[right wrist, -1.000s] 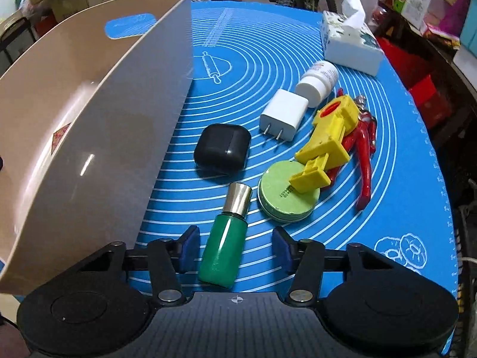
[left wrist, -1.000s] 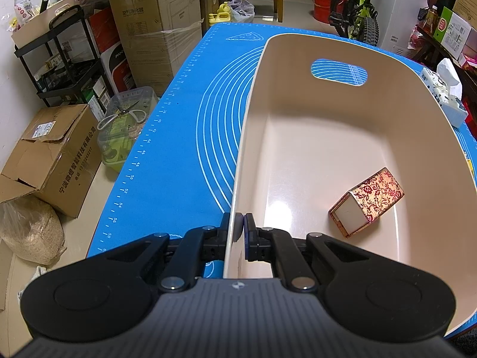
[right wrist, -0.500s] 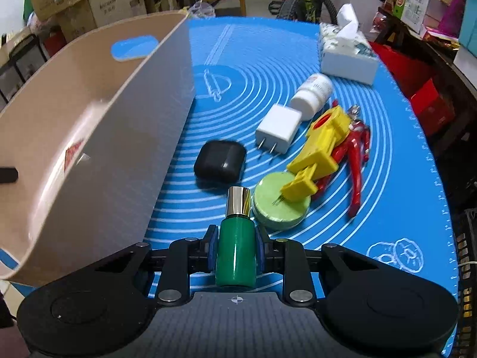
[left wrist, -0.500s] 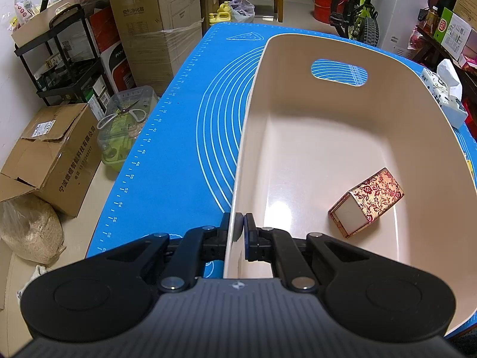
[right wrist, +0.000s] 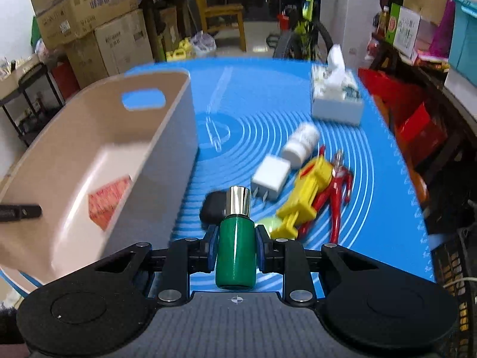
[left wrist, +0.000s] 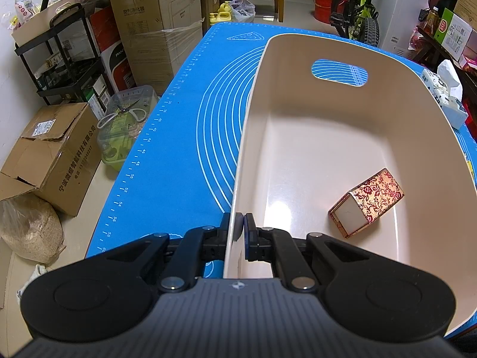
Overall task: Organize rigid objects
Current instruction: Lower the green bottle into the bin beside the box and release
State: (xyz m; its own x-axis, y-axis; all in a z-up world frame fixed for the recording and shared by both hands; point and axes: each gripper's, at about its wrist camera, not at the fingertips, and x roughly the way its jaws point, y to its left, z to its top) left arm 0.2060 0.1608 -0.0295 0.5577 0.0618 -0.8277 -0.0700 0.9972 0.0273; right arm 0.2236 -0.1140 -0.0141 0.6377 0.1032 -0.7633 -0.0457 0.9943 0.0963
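Green bottle (right wrist: 235, 253) sat clamped in the right gripper (right wrist: 235, 249), lifted near the bin's (right wrist: 167, 161) right wall. Left gripper (left wrist: 240, 232) pinched the near rim. Inside lay 1 patterned box (left wrist: 368, 201).

The left wrist view sits low and close at the near rim of the bin (left wrist: 238, 179), facing along its length toward the far wall. The right wrist view hangs higher, above the blue mat (right wrist: 372, 179), facing the same way. Both share the bin (right wrist: 167, 137) and tissue box (right wrist: 337, 101).
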